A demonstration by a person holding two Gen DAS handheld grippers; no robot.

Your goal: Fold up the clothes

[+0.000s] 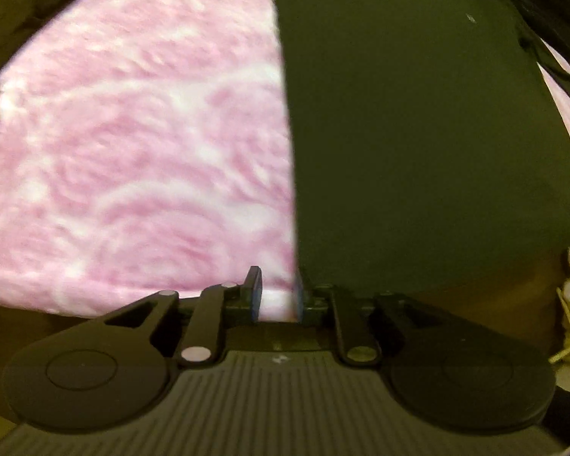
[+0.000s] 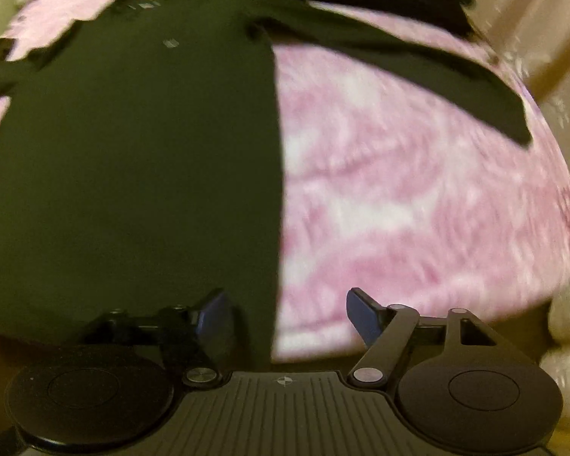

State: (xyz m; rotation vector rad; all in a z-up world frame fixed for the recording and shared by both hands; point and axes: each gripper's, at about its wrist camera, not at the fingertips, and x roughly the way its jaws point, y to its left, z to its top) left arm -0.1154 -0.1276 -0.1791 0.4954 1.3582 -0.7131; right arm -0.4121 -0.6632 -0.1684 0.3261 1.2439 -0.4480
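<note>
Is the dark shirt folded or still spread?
Spread. The dark shirt lies flat on the pink blanket, right sleeve stretched out sideways, side edges straight.

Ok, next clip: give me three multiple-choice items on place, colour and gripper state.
1. The dark green shirt lies on: A a pink-and-white blanket; B a wooden floor; C a blue rug.
2. The pads on the gripper fingers are: A red; B blue; C yellow.
3. The right gripper is: A shut on a sleeve; B open; C out of view.

Key: A, the pink blanket shows all round the shirt; B, blue pads show in both wrist views; B, its fingers stand wide apart astride the shirt's side edge, clamping nothing.
</note>
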